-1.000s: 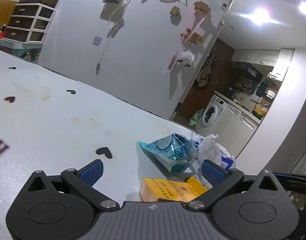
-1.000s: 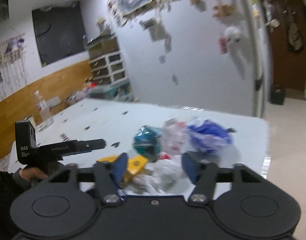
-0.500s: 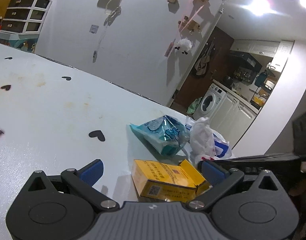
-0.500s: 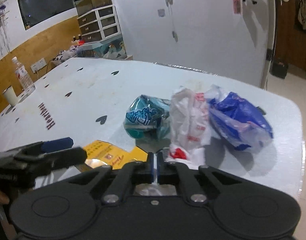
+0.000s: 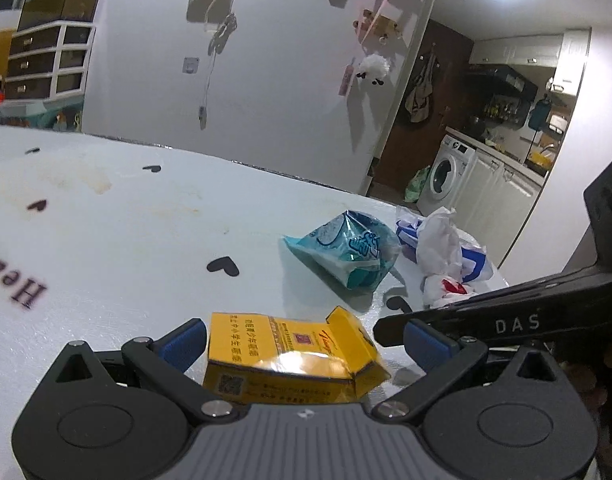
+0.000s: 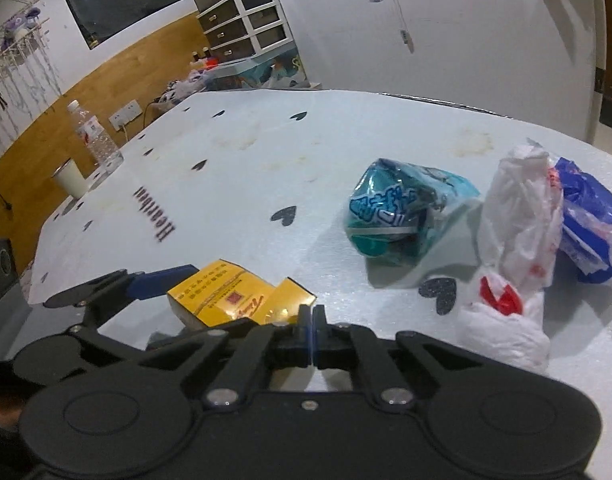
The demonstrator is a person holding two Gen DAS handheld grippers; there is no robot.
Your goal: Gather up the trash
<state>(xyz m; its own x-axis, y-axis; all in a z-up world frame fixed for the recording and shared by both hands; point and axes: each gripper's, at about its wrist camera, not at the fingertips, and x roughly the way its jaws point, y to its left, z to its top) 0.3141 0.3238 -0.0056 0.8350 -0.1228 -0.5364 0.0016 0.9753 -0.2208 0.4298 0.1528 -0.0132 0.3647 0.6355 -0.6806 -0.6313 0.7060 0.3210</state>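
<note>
The white foam-like tabletop printed with black hearts (image 6: pixel 241 168) lay broad and bare toward the far left, where a clear plastic water bottle (image 6: pixel 94 136) and a white cup (image 6: pixel 70 179) stood near its far-left edge; its rounded right edge (image 5: pixel 494 268) dropped away just behind the trash. All the litter sat bunched at the near right corner. The left gripper (image 5: pixel 303 344) stood with its blue-padded fingers (image 5: pixel 183 340) spread wide, the yellow cardboard box with an open end flap (image 5: pixel 281 352) lying on the table between them; whether a pad touched its side could not be told. The right gripper (image 6: pixel 312 330) was pressed fully together with nothing between its pads, its tip just over the box's open flap (image 6: pixel 289 306), and in the left wrist view its black arm crossed in from the right beside the box. Beyond the box lay a crumpled teal plastic snack bag (image 6: pixel 402 212), apart from both grippers, then a crumpled white plastic bag with red print (image 6: pixel 514 240) touching a blue and white plastic bag (image 6: pixel 590 228) nearest the edge.
</note>
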